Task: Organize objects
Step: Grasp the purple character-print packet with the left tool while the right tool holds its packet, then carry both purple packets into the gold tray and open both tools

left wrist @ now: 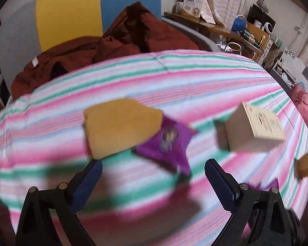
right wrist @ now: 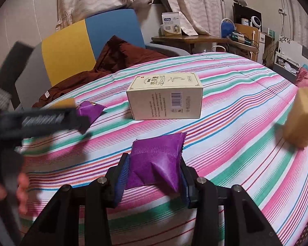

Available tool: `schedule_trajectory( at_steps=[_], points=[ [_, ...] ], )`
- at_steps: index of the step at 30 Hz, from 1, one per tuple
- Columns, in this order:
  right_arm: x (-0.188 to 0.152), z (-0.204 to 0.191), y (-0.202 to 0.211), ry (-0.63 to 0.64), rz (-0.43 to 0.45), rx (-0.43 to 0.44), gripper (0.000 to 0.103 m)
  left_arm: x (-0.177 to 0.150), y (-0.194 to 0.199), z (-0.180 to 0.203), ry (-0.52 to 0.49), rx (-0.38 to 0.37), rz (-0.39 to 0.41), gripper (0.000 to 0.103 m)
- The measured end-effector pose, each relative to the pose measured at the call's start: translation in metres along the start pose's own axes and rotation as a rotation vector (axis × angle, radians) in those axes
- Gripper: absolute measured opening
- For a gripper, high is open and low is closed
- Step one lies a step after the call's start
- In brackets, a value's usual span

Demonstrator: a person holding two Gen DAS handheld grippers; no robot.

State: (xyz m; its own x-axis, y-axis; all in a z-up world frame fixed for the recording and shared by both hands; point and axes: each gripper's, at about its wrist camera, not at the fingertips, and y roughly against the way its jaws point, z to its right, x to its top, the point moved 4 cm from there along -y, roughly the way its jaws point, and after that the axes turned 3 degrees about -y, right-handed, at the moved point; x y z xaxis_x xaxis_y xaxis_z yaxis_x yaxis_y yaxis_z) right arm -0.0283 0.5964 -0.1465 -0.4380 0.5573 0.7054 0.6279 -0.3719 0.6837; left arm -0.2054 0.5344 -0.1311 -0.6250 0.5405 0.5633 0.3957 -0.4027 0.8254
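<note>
The left gripper (left wrist: 154, 176) is hanging over the striped bed (left wrist: 195, 82) with its fingers (left wrist: 221, 182) spread and nothing between them; below it a purple packet (left wrist: 166, 141) is lying against a yellow block (left wrist: 121, 127); to grasp cleanly it should be straddling the packet's short sides. The cream box (right wrist: 164, 96) is sitting mid-bed. The right gripper (right wrist: 154, 176) is pinching a second purple packet (right wrist: 157, 160); it should probably be keeping that squeeze gentle while setting its packet beside the first.
</note>
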Motion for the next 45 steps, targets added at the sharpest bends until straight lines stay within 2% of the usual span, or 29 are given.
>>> schedule_trajectory(
  at_steps=[3, 6, 8, 9, 10, 11, 12, 20, 25, 35, 41, 45],
  points=[
    [-0.001, 0.001, 0.001, -0.005, 0.004, 0.007, 0.043, 0.013, -0.005, 0.005, -0.054, 0.037, 0.034, 0.101],
    [-0.001, 0.001, 0.000, -0.007, 0.005, 0.009, 0.044, 0.017, -0.019, 0.005, -0.089, 0.057, 0.022, 0.098],
    [-0.001, 0.002, 0.000, -0.005, 0.006, 0.008, 0.044, 0.014, -0.026, 0.004, -0.072, 0.038, 0.013, 0.079],
    [-0.001, 0.003, 0.000, -0.008, 0.007, 0.012, 0.044, 0.011, -0.024, 0.002, -0.064, 0.040, 0.043, 0.077],
    [-0.002, 0.003, 0.000, -0.010, 0.007, 0.014, 0.044, 0.008, -0.024, 0.002, -0.063, 0.043, 0.055, 0.067],
    [-0.002, 0.004, 0.000, -0.012, 0.008, 0.016, 0.044, 0.006, -0.023, 0.002, -0.065, 0.040, 0.063, 0.064],
    [-0.002, 0.003, 0.000, -0.012, 0.008, 0.016, 0.044, 0.005, -0.021, 0.002, -0.066, 0.032, 0.070, 0.053],
    [-0.002, 0.002, 0.000, -0.004, 0.010, 0.006, 0.044, -0.026, 0.003, -0.008, -0.011, 0.039, 0.100, 0.053],
    [-0.003, -0.001, 0.001, 0.009, 0.012, -0.012, 0.043, -0.066, 0.036, -0.010, 0.027, 0.055, 0.121, 0.053],
    [-0.002, -0.008, 0.003, 0.051, 0.022, -0.067, 0.043, -0.134, 0.086, -0.019, 0.048, 0.054, 0.089, 0.053],
    [-0.004, -0.023, 0.015, 0.131, 0.080, -0.072, 0.043, -0.163, 0.133, -0.034, 0.115, 0.004, 0.133, 0.053],
    [-0.006, -0.037, 0.027, 0.204, 0.129, -0.027, 0.043, -0.180, 0.169, -0.044, 0.135, -0.016, 0.173, 0.053]
  ],
)
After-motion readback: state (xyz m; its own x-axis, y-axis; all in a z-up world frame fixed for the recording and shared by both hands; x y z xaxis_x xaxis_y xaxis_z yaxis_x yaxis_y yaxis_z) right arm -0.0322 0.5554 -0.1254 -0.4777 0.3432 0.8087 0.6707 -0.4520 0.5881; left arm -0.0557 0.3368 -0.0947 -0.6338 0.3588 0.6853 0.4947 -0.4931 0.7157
